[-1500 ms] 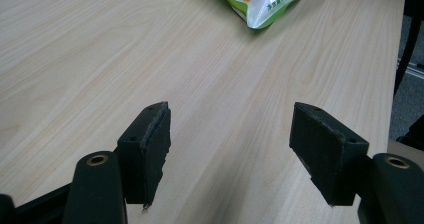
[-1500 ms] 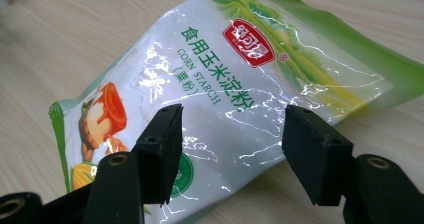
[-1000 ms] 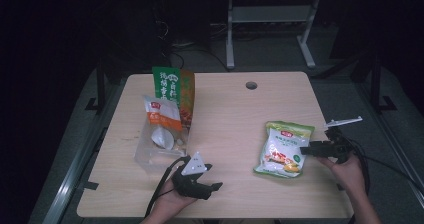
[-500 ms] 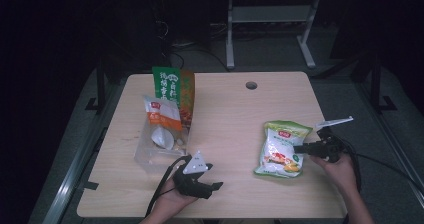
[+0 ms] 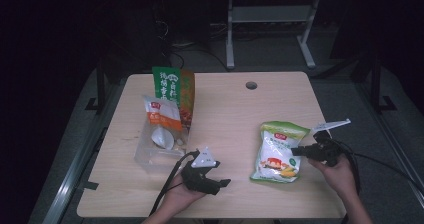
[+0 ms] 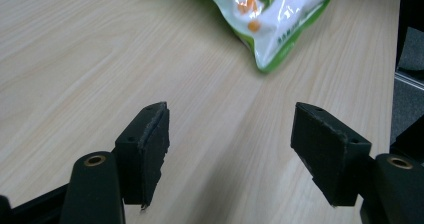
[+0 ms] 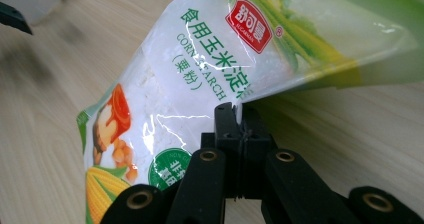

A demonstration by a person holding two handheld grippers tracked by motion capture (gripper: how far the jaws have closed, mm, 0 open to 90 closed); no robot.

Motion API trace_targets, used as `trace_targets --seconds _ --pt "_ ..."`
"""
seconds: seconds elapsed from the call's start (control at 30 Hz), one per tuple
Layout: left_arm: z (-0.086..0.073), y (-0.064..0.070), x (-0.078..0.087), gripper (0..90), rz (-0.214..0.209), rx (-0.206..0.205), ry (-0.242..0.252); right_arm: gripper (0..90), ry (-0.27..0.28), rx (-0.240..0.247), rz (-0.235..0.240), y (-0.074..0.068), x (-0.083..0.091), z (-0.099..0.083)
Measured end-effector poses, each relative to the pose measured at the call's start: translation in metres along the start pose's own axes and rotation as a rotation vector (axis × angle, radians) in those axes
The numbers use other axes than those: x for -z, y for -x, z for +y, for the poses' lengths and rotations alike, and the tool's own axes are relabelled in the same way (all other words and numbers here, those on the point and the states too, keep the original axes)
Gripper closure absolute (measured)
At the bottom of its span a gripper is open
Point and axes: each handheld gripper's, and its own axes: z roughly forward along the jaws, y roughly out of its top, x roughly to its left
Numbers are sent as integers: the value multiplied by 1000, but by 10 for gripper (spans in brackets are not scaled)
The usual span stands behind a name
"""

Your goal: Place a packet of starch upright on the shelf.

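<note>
Leftmost on the table, well left of the starch bag: a green box standing upright, with an orange packet leaning on its front, over a clear tub. Left gripper sits low near the front edge, left of the bag, jaws spread wide, nothing between them. Starch bag lies right of centre, its right edge lifted. Right gripper has its jaws pressed together on that edge, pinching the film.
</note>
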Motion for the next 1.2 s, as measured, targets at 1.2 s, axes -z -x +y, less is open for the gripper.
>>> trace_targets --seconds 1.2 --pt "45 -20 -27 619 -172 158 96 900 130 270 149 -83 -2 41"
